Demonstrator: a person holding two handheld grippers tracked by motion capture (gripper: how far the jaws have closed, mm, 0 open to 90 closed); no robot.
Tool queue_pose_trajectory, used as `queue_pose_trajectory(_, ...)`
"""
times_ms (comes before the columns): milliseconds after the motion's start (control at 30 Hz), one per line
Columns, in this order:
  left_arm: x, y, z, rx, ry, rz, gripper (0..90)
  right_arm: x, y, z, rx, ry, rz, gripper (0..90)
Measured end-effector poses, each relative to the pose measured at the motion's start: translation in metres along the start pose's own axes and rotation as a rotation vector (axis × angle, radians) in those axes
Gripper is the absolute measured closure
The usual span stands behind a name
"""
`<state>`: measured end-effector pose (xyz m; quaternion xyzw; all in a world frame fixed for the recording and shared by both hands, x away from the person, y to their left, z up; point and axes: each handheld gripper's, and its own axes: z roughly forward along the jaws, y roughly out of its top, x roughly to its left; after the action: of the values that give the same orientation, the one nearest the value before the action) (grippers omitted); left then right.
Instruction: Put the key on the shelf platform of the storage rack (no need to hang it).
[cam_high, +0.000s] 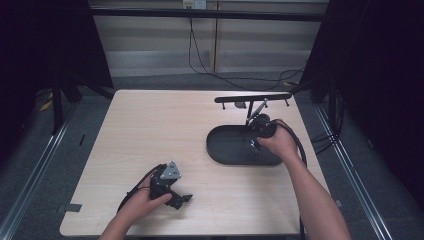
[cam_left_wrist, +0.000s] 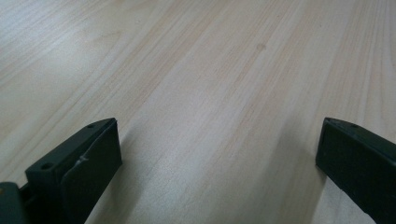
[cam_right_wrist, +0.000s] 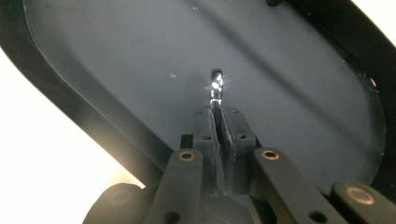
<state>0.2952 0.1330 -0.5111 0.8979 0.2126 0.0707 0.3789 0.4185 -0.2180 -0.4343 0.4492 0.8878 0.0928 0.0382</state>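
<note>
A black oval tray (cam_high: 225, 145) lies on the right half of the pale wooden table (cam_high: 160, 130). My right gripper (cam_high: 255, 144) hangs over the tray's right part, pointing down into it. In the right gripper view the jaws are shut on a small shiny metal piece (cam_right_wrist: 216, 86) that sticks out past their tips above the tray floor (cam_right_wrist: 116, 56); its shape is too small to tell. My left gripper (cam_high: 184, 199) rests low near the table's front left, held by a hand. Its fingers (cam_left_wrist: 88, 158) stand wide apart over bare wood, with nothing between them.
Behind the tray a long black bar (cam_high: 252, 98) with small pegs stands on a slanted rod (cam_high: 256, 109). Cables (cam_high: 200, 60) run over the floor beyond the table's far edge. Dark curtains flank both sides.
</note>
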Motion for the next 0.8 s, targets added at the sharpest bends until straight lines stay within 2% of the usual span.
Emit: queue_pose_trajectory(800,0.0,0.0,0.0,0.0,0.0,0.0,0.0,-0.0015,-0.0009,0.0064,-0.008,-0.024,-0.015,85.3)
